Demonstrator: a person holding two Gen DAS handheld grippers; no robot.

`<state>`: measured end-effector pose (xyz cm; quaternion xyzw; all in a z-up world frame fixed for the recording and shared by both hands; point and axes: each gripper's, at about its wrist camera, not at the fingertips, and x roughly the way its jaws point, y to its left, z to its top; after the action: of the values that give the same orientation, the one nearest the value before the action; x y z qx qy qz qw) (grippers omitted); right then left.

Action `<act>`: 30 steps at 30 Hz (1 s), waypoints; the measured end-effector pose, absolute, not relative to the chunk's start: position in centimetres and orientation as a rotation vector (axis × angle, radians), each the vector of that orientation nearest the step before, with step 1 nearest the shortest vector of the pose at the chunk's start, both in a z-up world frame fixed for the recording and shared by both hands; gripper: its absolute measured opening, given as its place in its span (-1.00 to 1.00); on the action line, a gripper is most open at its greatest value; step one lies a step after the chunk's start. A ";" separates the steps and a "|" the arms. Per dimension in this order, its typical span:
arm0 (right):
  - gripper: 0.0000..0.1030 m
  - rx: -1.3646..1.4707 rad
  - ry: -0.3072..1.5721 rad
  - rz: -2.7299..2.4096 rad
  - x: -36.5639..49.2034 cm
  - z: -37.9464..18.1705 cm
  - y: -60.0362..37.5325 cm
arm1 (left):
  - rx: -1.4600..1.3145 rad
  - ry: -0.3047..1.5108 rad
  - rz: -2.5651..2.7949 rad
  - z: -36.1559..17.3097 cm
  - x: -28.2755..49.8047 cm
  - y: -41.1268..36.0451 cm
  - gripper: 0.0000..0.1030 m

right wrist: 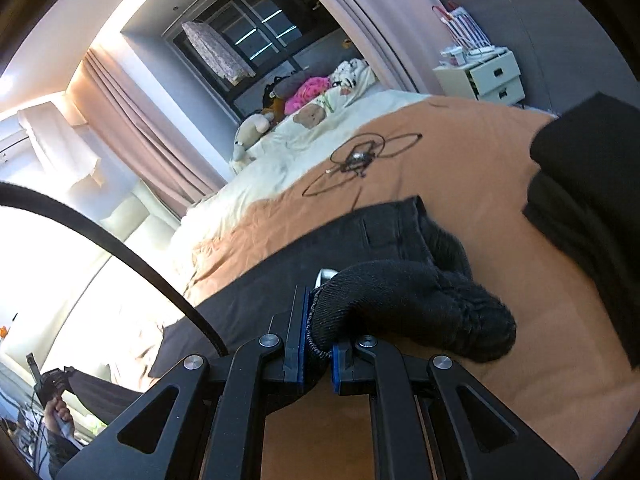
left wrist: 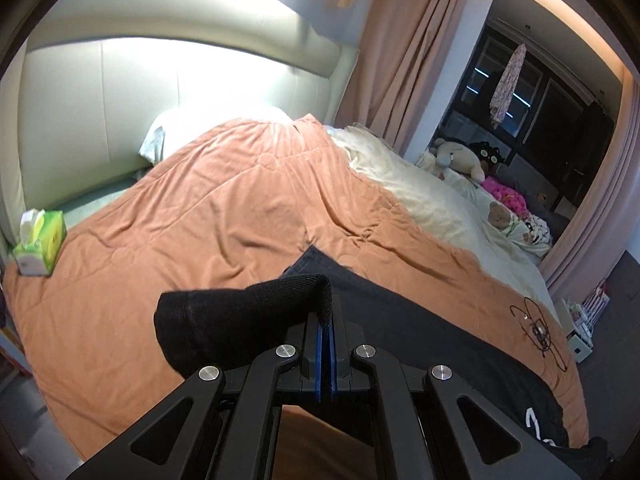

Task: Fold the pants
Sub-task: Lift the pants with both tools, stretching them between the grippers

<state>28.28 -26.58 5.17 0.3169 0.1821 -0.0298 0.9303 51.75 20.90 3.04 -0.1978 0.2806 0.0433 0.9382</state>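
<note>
Dark grey pants [left wrist: 420,328] lie stretched across an orange blanket [left wrist: 224,216] on a bed. My left gripper [left wrist: 325,320] is shut on a ribbed black cuff of the pants [left wrist: 240,320], lifted a little above the blanket. In the right wrist view the pants [right wrist: 304,256] run from the gripper toward the left. My right gripper [right wrist: 320,320] is shut on the thick gathered waistband [right wrist: 420,300], bunched and raised off the blanket [right wrist: 460,168].
A green tissue box [left wrist: 38,242] sits at the bed's left edge. A black cable coil [right wrist: 360,156] lies on the blanket beyond the pants. Soft toys [left wrist: 460,158] and a cream quilt [left wrist: 432,200] are on the far side. More black cloth [right wrist: 588,184] is at right. White drawers [right wrist: 488,76] stand past the bed.
</note>
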 end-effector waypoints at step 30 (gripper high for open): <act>-0.89 0.503 0.502 -0.208 52.8 6.0 -25.5 | -0.287 0.756 0.215 -6.6 76.1 16.3 -0.95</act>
<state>52.85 -25.52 6.01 0.2457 0.2453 -0.1018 0.9323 76.08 16.25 -6.57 -0.1395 0.3671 0.1044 0.9137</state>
